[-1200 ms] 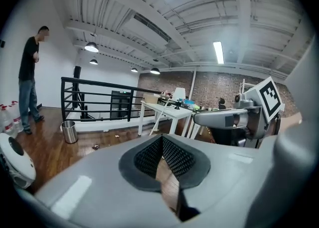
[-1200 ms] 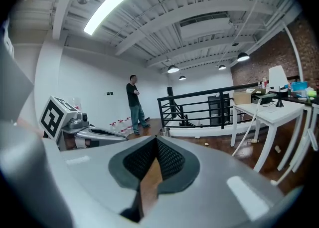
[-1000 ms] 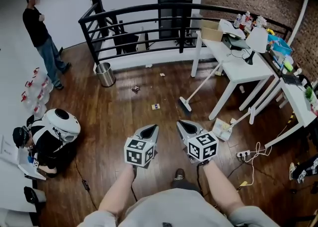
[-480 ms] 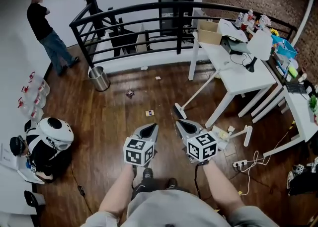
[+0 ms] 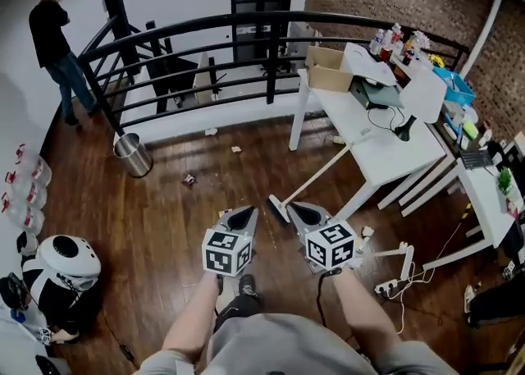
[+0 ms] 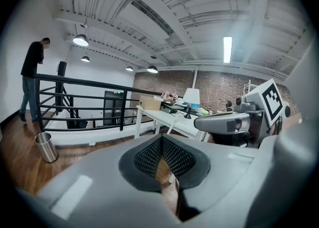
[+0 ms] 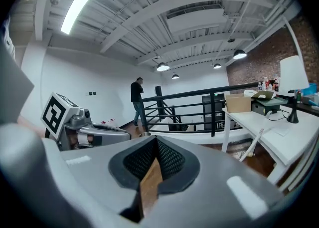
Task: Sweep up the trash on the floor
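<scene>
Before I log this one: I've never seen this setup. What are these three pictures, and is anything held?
No robot here: a person carries a hand-held gripper in each hand, each with a marker cube. The head view looks down from the person's head; the other two cameras ride on the grippers, looking along their jaws. The left gripper and right gripper have jaws together, holding nothing. On the wooden floor lie small trash scraps; a broom leans by the white desk, and a metal bin stands by the railing.

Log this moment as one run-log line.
left tongs: shut, empty | right tongs: shut, empty | broom: against table, unheld | trash: unswept, near bin
</scene>
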`<state>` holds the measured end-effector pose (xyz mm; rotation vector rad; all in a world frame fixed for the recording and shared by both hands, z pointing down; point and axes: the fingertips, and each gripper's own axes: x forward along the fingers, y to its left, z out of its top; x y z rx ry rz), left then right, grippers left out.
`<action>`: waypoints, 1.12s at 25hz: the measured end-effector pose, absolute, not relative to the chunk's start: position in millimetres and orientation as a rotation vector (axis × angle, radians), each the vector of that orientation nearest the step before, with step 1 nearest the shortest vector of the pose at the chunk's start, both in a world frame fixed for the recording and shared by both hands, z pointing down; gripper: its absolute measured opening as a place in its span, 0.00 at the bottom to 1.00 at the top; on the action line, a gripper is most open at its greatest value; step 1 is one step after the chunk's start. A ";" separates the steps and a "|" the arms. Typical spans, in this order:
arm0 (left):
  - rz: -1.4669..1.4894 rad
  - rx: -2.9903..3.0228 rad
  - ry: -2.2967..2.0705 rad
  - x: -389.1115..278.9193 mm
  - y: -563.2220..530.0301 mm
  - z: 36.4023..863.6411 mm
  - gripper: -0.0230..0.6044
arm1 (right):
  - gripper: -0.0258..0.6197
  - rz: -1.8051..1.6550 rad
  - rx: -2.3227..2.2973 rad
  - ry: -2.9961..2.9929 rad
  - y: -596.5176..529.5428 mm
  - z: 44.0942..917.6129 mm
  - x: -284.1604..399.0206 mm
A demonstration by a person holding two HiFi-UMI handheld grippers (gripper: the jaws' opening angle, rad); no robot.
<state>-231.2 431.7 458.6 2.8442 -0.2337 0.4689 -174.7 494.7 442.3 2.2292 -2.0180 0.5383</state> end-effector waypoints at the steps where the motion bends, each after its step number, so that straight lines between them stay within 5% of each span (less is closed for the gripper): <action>1: 0.466 2.845 -0.218 -220.4 418.2 457.9 0.05 | 0.04 0.539 2.237 -2.007 481.0 441.6 -164.3; 15: 0.536 2.824 -0.115 -107.8 318.2 473.9 0.05 | 0.04 0.580 2.287 -1.980 375.2 448.0 -55.5; 28: 0.532 2.818 -0.198 50.6 336.8 475.1 0.05 | 0.09 0.569 2.201 -2.036 384.7 451.7 106.1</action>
